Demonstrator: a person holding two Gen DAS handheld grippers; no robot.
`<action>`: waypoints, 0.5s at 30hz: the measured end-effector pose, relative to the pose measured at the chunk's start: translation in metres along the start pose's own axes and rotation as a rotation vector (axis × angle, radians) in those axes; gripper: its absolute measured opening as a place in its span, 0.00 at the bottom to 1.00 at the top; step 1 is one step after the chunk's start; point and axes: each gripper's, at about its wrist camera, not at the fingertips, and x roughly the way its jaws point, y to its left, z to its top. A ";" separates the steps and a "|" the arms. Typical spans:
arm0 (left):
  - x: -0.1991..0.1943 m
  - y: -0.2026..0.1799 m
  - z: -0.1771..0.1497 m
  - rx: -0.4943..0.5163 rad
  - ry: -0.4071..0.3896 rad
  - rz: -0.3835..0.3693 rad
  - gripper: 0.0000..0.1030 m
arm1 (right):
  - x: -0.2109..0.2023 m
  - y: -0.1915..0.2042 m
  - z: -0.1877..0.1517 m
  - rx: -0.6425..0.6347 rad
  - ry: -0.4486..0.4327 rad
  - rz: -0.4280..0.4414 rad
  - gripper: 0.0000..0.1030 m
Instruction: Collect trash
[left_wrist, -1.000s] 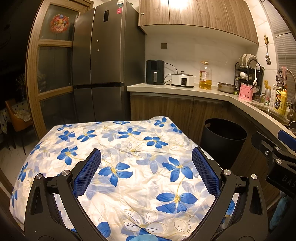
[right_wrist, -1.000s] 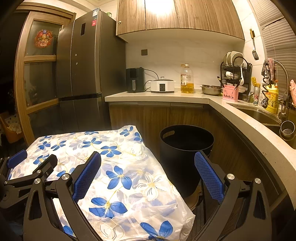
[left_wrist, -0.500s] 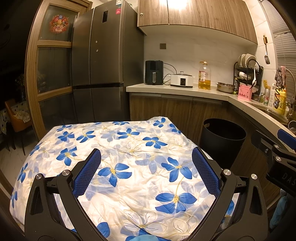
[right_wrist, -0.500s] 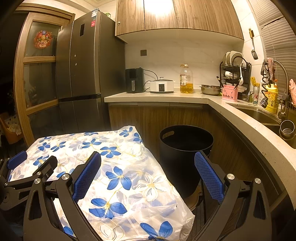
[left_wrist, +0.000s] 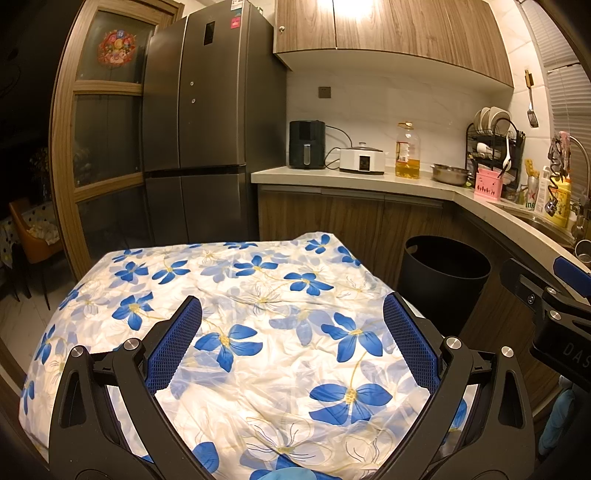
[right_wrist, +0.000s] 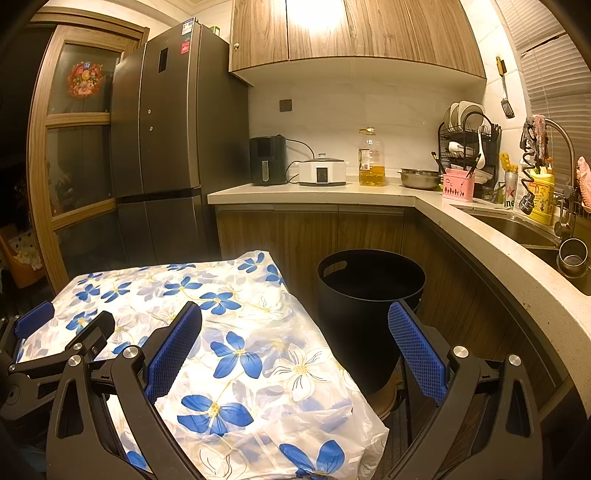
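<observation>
**Both grippers held empty above cleared table; no trash in view**

The left gripper (left_wrist: 291, 332) is held with its jaws spread wide, nothing between the blue pads, above a table covered by a floral plastic cloth (left_wrist: 236, 295). The right gripper (right_wrist: 295, 339) is likewise spread and empty; it is held over the cloth's right-hand edge, with its right finger (right_wrist: 413, 354) seen against the black bin (right_wrist: 369, 295).

No trash item is seen on the cloth in either view. The bin, the task's receptacle, stands on the floor ahead and to the right of both grippers, just beside the table edge and in front of the wooden cabinets (right_wrist: 306, 229). Its interior is dark, and its contents cannot be told.

The posture is judged to be a ready or resting stance: both tools are kept open and level over the work surface so that an item can be approached from either side, with the bin kept within short reach of the right tool. Whether collection is finished or not yet started cannot be told.

Compared with the frames from one second and half a second ago, almost no change is noted. Jaw spread is unaltered on both tools, and the cloth, the bin and the counter (left_wrist: 354, 177) sit almost exactly where they did, apart from a very slight drift of the left view.
</observation>
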 end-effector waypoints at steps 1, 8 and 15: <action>0.000 0.000 0.000 0.000 0.000 -0.001 0.94 | 0.000 0.000 0.000 0.000 0.000 0.001 0.94; 0.000 0.000 0.000 0.000 0.001 -0.001 0.94 | 0.000 0.000 0.001 0.002 0.001 0.000 0.94; 0.000 -0.001 0.000 0.000 0.001 0.000 0.94 | -0.001 0.001 0.001 0.003 0.001 -0.003 0.94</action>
